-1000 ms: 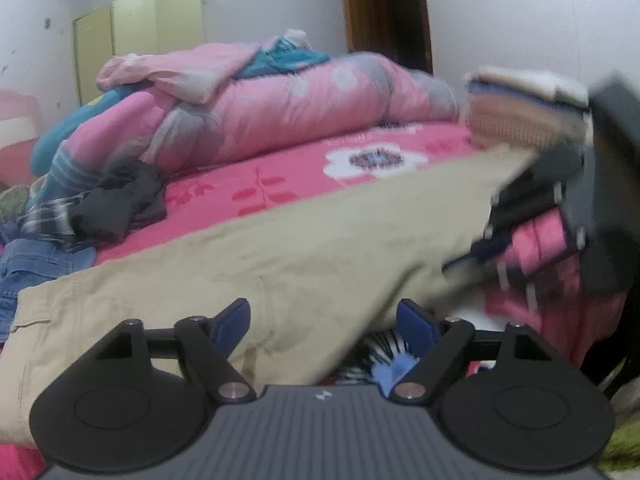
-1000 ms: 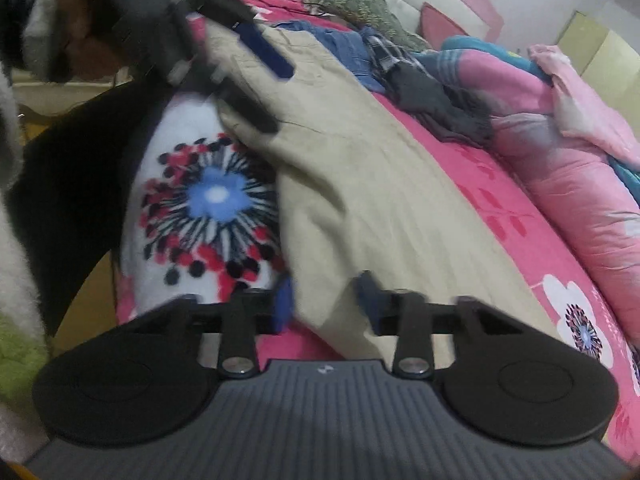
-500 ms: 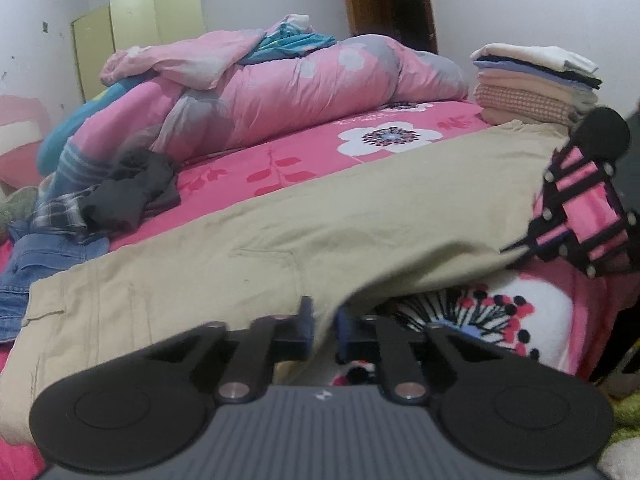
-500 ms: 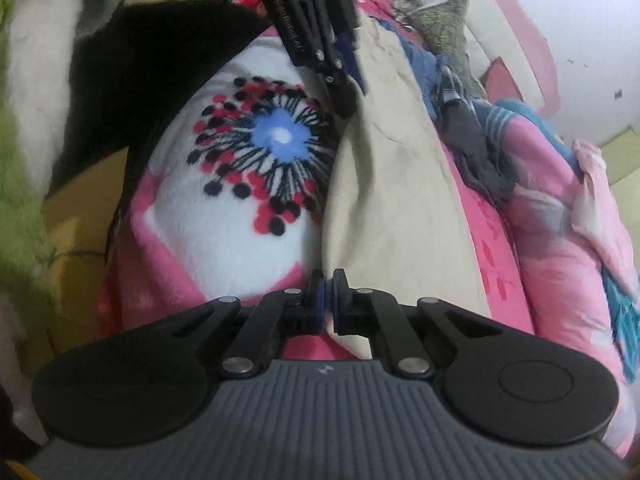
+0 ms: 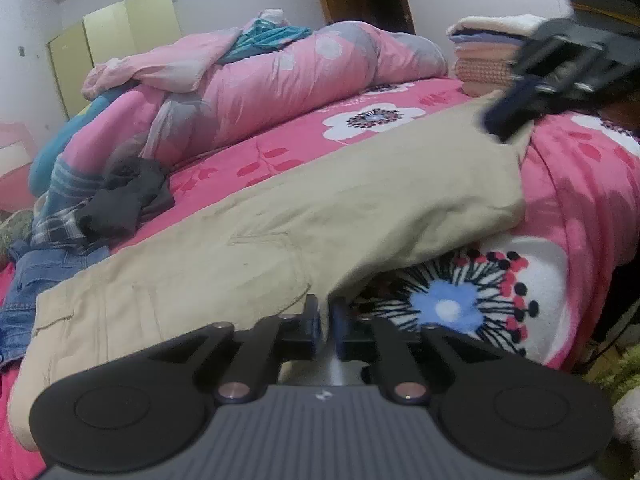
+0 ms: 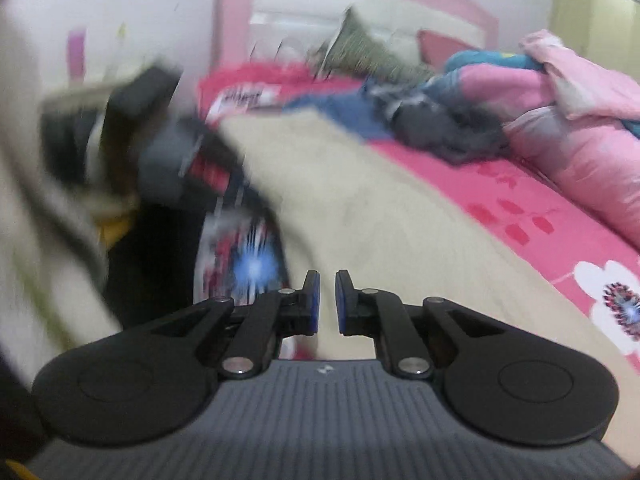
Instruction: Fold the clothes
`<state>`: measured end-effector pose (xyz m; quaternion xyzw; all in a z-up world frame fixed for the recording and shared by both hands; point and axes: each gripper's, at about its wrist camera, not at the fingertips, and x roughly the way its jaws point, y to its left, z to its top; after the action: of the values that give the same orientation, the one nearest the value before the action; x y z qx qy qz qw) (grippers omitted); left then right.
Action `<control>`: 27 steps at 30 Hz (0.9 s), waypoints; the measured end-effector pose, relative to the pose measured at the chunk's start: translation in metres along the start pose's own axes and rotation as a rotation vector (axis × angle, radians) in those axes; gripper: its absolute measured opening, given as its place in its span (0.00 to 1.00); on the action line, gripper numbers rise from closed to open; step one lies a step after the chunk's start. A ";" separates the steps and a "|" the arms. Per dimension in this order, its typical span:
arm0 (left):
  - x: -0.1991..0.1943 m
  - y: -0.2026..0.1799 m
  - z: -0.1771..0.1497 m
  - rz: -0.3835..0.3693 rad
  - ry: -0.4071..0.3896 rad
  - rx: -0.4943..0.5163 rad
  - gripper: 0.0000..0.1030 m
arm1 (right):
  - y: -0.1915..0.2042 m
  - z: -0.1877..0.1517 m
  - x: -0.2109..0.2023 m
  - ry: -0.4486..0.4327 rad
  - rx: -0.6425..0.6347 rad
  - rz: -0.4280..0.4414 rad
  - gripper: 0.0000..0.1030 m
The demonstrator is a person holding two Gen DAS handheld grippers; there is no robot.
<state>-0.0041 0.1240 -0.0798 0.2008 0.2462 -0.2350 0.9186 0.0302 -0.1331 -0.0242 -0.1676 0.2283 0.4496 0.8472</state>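
On the pink bed (image 5: 280, 152), the beige trousers (image 5: 280, 232) are lying stretched out, long axis running from the waist end at far left to the hem at right. The left gripper (image 5: 325, 322) is pinching the near edge mid-length, jaws easing apart slightly with cloth between them. The right gripper (image 6: 324, 300) is at the hem end, jaws also opening a touch, fabric in the gap; both are pointing forward and down across the trousers.
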 end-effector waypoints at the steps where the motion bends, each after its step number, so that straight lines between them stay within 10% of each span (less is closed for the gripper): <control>1: -0.002 -0.001 0.001 -0.004 0.002 0.008 0.21 | -0.002 0.004 0.009 -0.009 0.025 -0.004 0.07; 13: -0.033 0.014 0.001 -0.002 -0.046 -0.078 0.44 | 0.002 -0.023 0.049 0.176 0.110 0.068 0.09; 21: -0.021 0.020 0.023 0.003 -0.112 -0.159 0.46 | -0.005 0.005 0.045 -0.007 0.151 0.034 0.09; 27: 0.018 0.012 0.011 0.015 0.039 -0.134 0.47 | 0.016 -0.018 0.089 0.095 0.036 0.041 0.11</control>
<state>0.0201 0.1227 -0.0775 0.1451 0.2778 -0.2069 0.9268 0.0561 -0.0724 -0.0881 -0.1688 0.2797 0.4540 0.8289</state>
